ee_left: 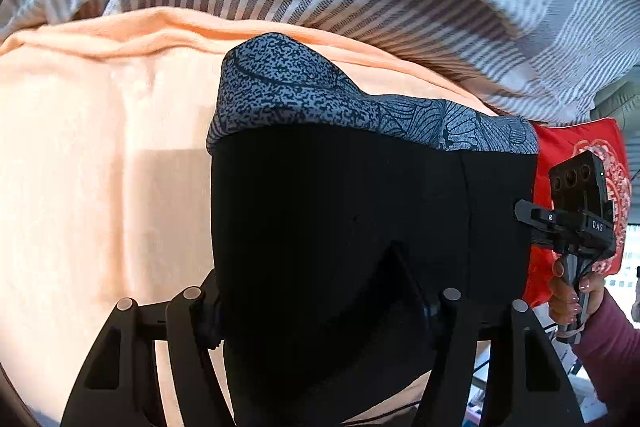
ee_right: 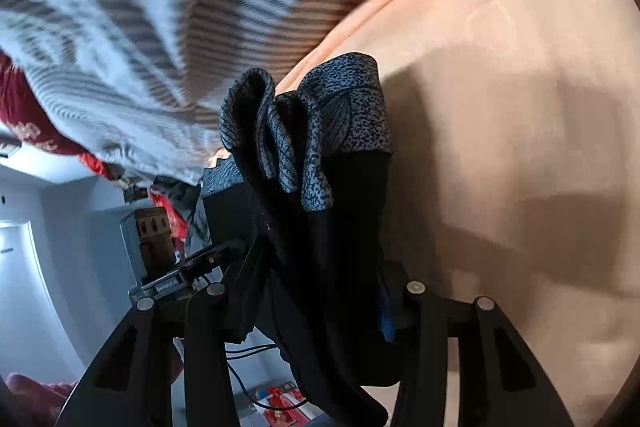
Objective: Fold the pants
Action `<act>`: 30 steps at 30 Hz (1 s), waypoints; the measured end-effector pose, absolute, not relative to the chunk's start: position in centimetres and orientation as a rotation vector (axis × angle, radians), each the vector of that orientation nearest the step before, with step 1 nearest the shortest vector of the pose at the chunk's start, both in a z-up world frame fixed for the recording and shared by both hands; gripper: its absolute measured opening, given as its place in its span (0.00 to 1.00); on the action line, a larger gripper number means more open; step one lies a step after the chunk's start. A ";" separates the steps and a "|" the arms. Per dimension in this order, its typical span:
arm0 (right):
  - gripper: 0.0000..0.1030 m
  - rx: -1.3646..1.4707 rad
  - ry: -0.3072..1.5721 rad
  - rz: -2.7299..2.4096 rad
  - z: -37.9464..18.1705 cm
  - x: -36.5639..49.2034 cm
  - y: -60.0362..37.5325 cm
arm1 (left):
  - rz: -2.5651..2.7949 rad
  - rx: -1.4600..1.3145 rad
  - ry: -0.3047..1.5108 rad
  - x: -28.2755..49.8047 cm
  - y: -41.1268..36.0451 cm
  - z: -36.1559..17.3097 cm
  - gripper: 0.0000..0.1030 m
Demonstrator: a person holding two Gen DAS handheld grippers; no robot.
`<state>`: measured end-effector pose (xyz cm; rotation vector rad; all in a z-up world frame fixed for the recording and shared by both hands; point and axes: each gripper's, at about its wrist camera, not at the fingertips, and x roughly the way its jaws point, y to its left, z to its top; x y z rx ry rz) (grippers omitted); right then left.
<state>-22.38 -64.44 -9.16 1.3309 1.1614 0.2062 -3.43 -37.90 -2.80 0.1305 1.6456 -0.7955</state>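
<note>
Gripping the pants [ee_left: 360, 227] in both hand-held grippers, left [ee_left: 320, 307] and right [ee_right: 316, 291], the person should keep the waistband [ee_left: 320, 95] level above the bed [ee_left: 100, 167].

The black pants with the speckled grey waistband [ee_left: 360, 211] totally cover the left gripper's [ee_left: 324, 291] fingertips, same with the right gripper [ee_right: 316, 291]. The striped grey-white blanket [ee_right: 120, 27] is smeared blurry.
</note>
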 end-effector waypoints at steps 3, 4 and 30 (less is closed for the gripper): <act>0.48 1.319 1.164 0.234 -7.7 -23.1 -63.8 | -0.787 0.117 1.632 -4.8 -36.8 -1.1 0.67; 0.48 1.305 1.168 0.246 -7.0 -23.4 -63.3 | -0.785 0.116 1.628 -5.2 -36.5 -0.7 0.67; 0.61 1.159 1.267 -0.030 -7.6 -27.7 -52.9 | -0.633 0.215 1.541 -10.3 -26.6 -3.7 0.87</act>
